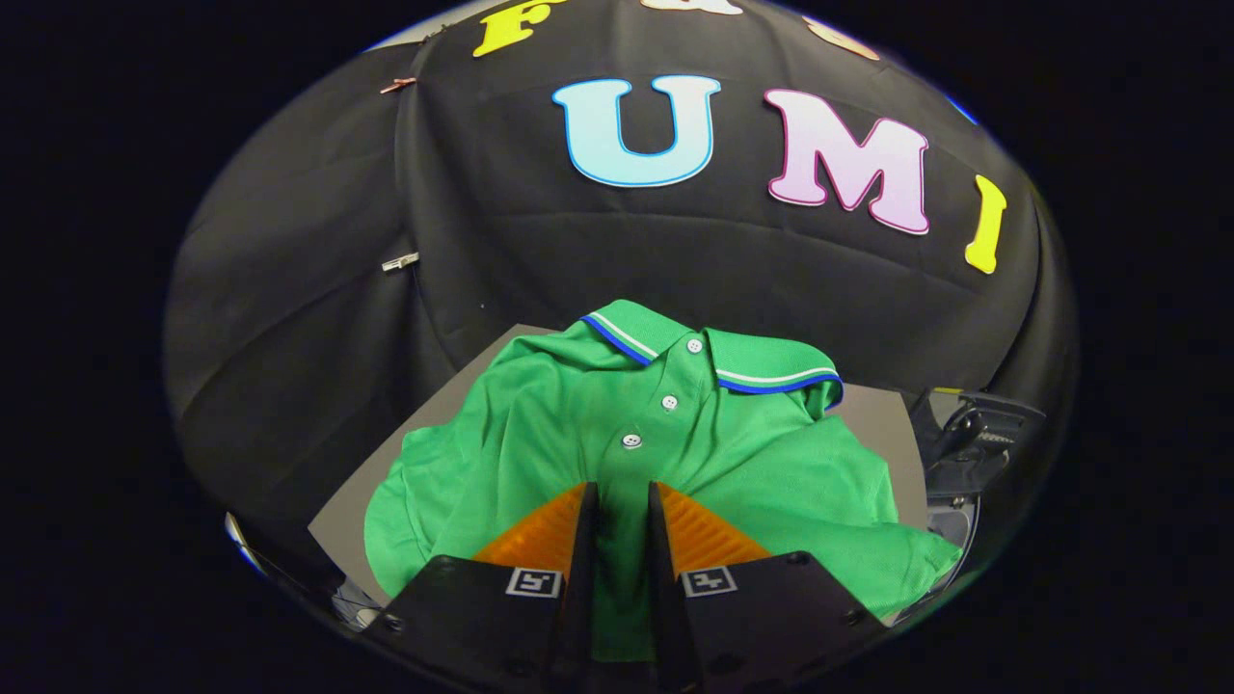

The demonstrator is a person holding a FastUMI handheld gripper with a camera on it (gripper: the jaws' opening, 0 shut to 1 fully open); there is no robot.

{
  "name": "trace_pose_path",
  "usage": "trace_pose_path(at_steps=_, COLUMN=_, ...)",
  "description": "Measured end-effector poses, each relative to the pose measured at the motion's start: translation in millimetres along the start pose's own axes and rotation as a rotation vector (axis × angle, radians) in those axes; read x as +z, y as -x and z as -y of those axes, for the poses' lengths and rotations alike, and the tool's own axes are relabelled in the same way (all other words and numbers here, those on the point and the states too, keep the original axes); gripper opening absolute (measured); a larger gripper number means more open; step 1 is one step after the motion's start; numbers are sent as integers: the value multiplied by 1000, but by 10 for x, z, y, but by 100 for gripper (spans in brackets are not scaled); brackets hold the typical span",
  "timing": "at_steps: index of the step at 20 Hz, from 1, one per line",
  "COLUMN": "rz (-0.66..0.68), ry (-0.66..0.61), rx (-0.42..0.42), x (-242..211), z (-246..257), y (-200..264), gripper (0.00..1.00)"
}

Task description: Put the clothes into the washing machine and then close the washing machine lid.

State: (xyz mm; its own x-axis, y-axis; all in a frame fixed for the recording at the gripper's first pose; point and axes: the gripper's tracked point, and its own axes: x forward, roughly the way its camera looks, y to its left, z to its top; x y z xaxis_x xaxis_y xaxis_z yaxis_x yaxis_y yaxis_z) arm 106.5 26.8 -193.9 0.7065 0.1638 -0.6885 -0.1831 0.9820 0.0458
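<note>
claw (623, 501): pinching green polo shirt (675, 443) | on grey table (872, 424)

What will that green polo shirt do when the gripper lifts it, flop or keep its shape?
The green polo shirt lies rumpled in soft folds, so it will probably droop and trail. It looks thin, likely light. The gripper pinches a narrow strip of fabric between its fingers, which might slip.

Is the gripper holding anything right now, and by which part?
The gripper pinches the green polo shirt, jaws closed on the front fabric just below the button placket.
</note>
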Motion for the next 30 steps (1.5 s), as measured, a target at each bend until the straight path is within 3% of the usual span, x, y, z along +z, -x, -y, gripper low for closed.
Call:
trace_pose_path(at_steps=1, rz=1, ry=10, rx=-7, x=44, z=29, y=4, gripper=30)
trace_pose_path(at_steps=2, rz=7, ry=1, rx=-12, x=104, z=39, y=89, gripper=6)
trace_pose_path(at_steps=10, rz=114, ry=-28, rx=53, x=354, z=131, y=394, gripper=6)
trace_pose_path(at_steps=16, rz=136, ry=-63, rx=51, x=489, z=547, y=675, gripper=6)
trace_pose_path(at_steps=20, rz=133, ry=-52, rx=93, x=431, z=730, y=791, gripper=5)
trace_pose_path(at_steps=26, rz=147, ry=-12, rx=164, x=415, z=1239, y=1153, gripper=6)
trace_pose_path(at_steps=30, rz=140, ry=-97, rx=192, x=434, z=1762, y=1349, gripper=5)
